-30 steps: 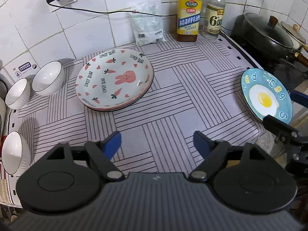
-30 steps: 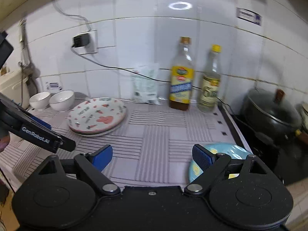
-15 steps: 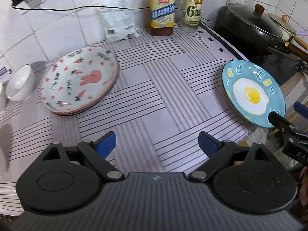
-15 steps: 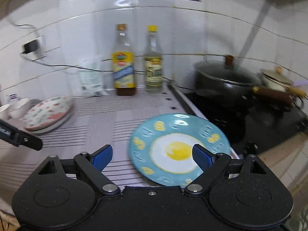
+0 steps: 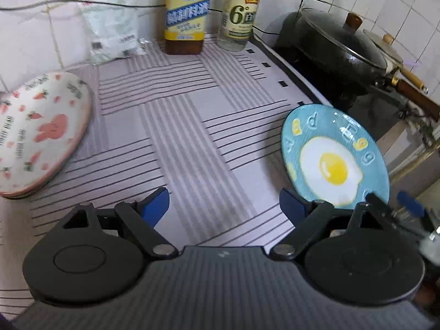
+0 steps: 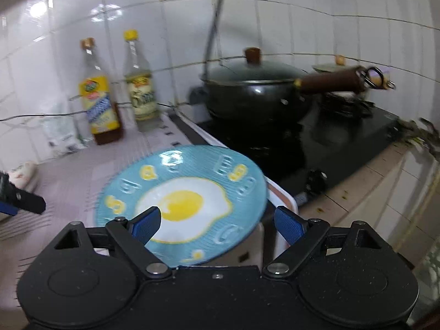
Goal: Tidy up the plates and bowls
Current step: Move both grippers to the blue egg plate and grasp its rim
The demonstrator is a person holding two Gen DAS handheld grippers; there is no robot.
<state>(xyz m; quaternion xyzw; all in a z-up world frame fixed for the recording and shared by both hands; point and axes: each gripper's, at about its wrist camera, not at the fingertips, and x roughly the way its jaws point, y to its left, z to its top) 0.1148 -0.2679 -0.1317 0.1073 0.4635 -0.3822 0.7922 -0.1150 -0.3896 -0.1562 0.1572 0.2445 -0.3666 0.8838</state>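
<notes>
Your right gripper [image 6: 217, 224] blurs and covers the near rim of the blue egg plate [image 6: 192, 181] at centre frame; its jaws stand wide, gripping nothing. The rabbit plates [image 5: 35, 134] are cut off at the left edge. Your left gripper [image 5: 224, 202] is closing over bare striped mat [image 5: 176, 126]. The lidded black pot [image 6: 255, 88] hides its contents.

left tongs [image 5: 223, 206]: black, blue pads | right tongs [image 6: 217, 223]: black, speckled, blue pads
</notes>
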